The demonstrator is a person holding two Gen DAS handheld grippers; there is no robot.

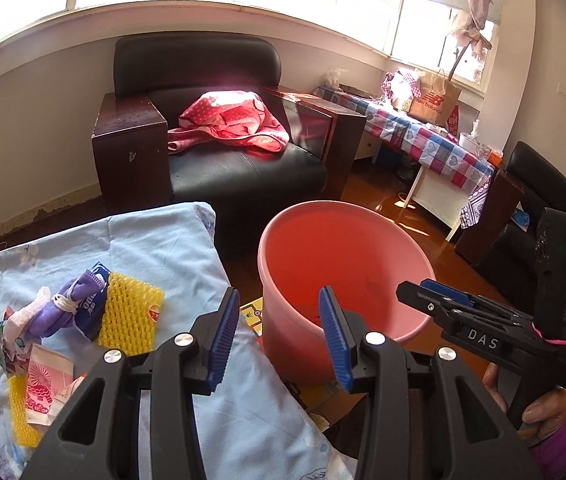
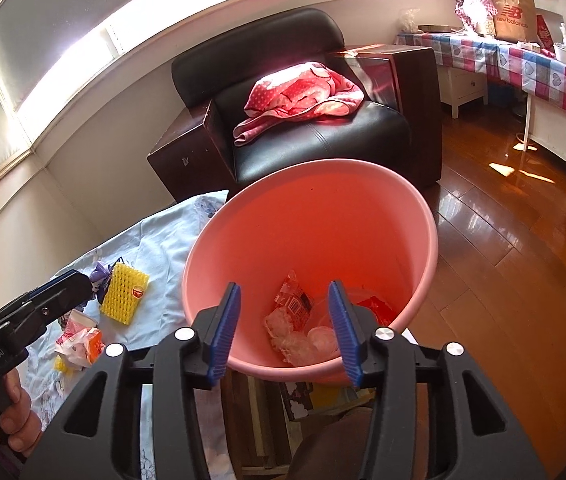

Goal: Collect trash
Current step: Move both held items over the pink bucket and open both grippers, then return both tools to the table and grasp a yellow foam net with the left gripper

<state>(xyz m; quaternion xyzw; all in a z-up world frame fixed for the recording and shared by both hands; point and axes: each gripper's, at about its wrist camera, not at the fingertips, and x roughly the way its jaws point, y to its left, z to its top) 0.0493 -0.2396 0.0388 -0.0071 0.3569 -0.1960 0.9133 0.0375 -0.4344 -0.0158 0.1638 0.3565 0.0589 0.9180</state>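
Looking along the left gripper [image 1: 279, 332]: blue-padded jaws parted, empty, straddling the near rim of the round pink plastic bucket [image 1: 363, 240]. Left of bucket, crumpled wrappers and yellow foam netting [image 1: 129, 312] on pale blue cloth [image 1: 155, 248].

Looking along the right gripper [image 2: 285, 330]: jaws apart, holding nothing, above bucket [image 2: 311, 216]. Only here, discarded clear and red wrappers [image 2: 297, 320] inside bucket.

black armchair [image 1: 219, 152] | pink blanket [image 1: 231, 120] on seat | checkered tablecloth [image 1: 423, 136]

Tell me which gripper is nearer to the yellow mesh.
Left. The left gripper hangs just beside the yellow mesh on the cloth; the right gripper is over the pink bucket.
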